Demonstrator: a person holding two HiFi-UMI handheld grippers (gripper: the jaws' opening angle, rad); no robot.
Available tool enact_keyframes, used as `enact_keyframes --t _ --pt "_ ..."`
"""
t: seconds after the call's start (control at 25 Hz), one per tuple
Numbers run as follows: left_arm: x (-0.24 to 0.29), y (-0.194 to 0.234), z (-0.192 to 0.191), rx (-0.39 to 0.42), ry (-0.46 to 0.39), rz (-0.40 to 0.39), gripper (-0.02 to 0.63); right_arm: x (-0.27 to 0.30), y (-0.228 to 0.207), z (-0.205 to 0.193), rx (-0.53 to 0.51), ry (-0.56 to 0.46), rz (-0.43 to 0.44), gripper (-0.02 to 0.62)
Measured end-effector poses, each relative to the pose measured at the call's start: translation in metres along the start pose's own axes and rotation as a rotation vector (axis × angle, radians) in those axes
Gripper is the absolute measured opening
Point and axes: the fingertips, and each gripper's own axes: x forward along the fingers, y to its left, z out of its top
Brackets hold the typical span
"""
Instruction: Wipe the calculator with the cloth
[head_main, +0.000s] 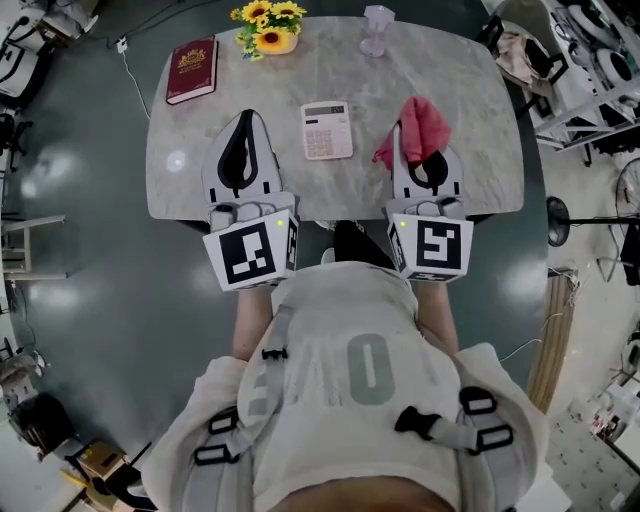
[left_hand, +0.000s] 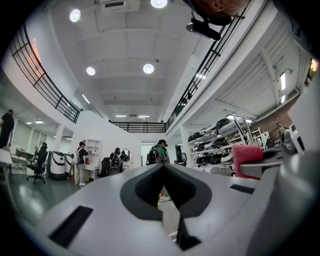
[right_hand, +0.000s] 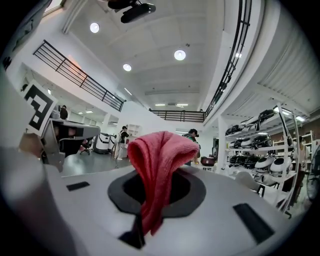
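Note:
A white calculator (head_main: 327, 130) lies flat near the middle of the grey marble table (head_main: 460, 90). My left gripper (head_main: 244, 118) hovers just left of it, jaws shut with nothing between them. My right gripper (head_main: 418, 128) sits to the calculator's right, shut on a red cloth (head_main: 415, 130) that bunches up above its tips. In the right gripper view the red cloth (right_hand: 156, 172) drapes out of the closed jaws. The left gripper view looks out level across the room, and the red cloth (left_hand: 246, 156) shows at its right edge.
At the table's far left lies a dark red book (head_main: 192, 68). A vase of yellow flowers (head_main: 268, 27) and a clear glass (head_main: 378, 29) stand along the far edge. Shelving with equipment (head_main: 590, 70) is to the right. A black cable (head_main: 128, 55) runs on the floor.

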Motion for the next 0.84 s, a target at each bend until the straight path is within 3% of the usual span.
enact_keyframes --t 0.84 --pt "0.0038 0.0050 0.0009 -0.031 0.005 0.028 0.020 0.0038 -0.0055 -0.0014 -0.003 0.010 0.010 0.054"
